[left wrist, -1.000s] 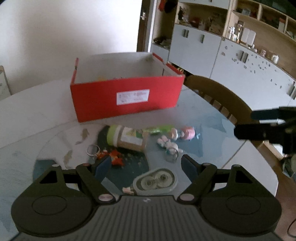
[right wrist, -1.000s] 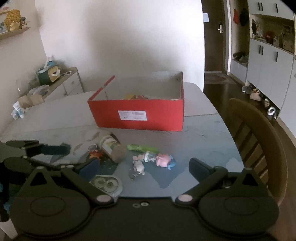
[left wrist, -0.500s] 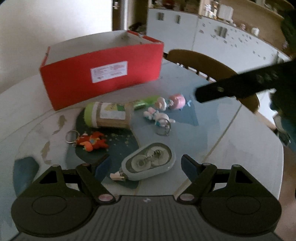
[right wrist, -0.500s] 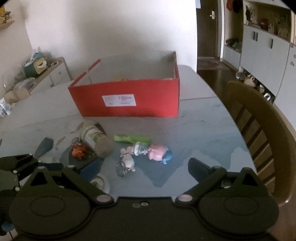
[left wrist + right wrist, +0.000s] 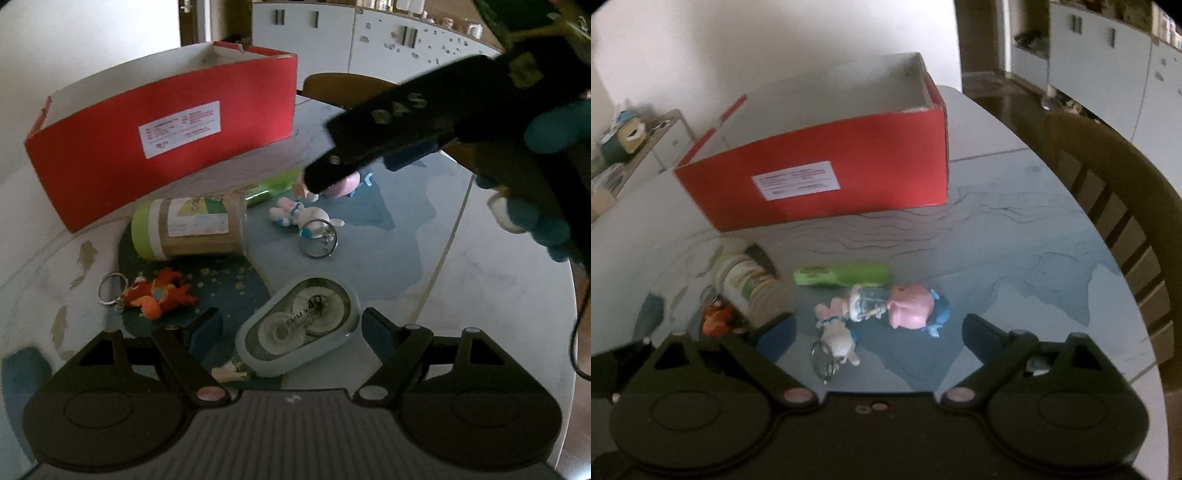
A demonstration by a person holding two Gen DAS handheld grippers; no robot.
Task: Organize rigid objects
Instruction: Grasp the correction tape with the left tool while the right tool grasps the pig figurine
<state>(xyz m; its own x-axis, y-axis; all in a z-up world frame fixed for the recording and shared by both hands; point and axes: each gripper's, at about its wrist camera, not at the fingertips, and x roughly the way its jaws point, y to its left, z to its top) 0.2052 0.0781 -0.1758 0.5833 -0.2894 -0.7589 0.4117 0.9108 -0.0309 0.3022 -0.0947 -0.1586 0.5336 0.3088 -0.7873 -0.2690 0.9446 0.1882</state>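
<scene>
Left gripper (image 5: pixel 291 326) fingers spread wide, grey oval correction-tape dispenser (image 5: pixel 301 328) between them, ungripped. Right gripper (image 5: pixel 879 325) fingers closing, pink-headed plastic doll (image 5: pixel 901 306) between, untouched. Red cardboard box (image 5: pixel 166 144) at 12 o'clock. Risk: dispenser skidding sideways; ringed white bunny charm (image 5: pixel 838 341) snagging the doll grasp.

Left tool (image 5: pixel 291 325) agape, right tool (image 5: pixel 879 332) closing, both tilted downward.

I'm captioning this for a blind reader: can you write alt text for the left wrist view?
The open left gripper hovers over a correction tape dispenser on a table. Beyond lie an orange keychain, a toppled jar, small toys and a red box; the right gripper reaches in from the right.
</scene>
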